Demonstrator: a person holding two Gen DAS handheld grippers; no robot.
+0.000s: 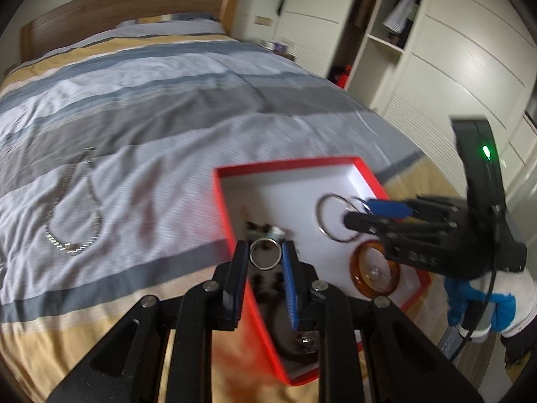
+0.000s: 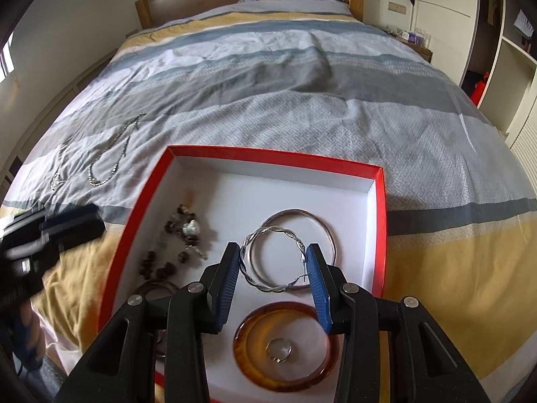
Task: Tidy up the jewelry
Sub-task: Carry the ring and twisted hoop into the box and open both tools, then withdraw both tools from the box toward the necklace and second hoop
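Jewelry sorting over a red box on the bed, both grippers at the box.

Left gripper (image 1: 266, 255): jaws pinch a small silver ring (image 1: 265, 253) above the near left wall of the red box (image 2: 379, 221). Right gripper (image 2: 273, 262): jaws hold a twisted silver hoop (image 2: 273, 262) by its two sides, lifted over the white box floor. Under the hoop lies a plain silver bangle (image 2: 327, 231); near of it lies an amber bangle (image 2: 285, 381) with a small silver ring (image 2: 279, 351) inside its circle. Dark beaded pieces (image 2: 178, 245) lie at the left of the box floor, and a dark bangle (image 2: 157, 287) shows partly at the near left. Silver chain necklace (image 2: 110, 154) lies on the striped bedspread (image 2: 302, 107), left of the box and well apart from it. Wardrobe (image 1: 453, 50) stands at far right.
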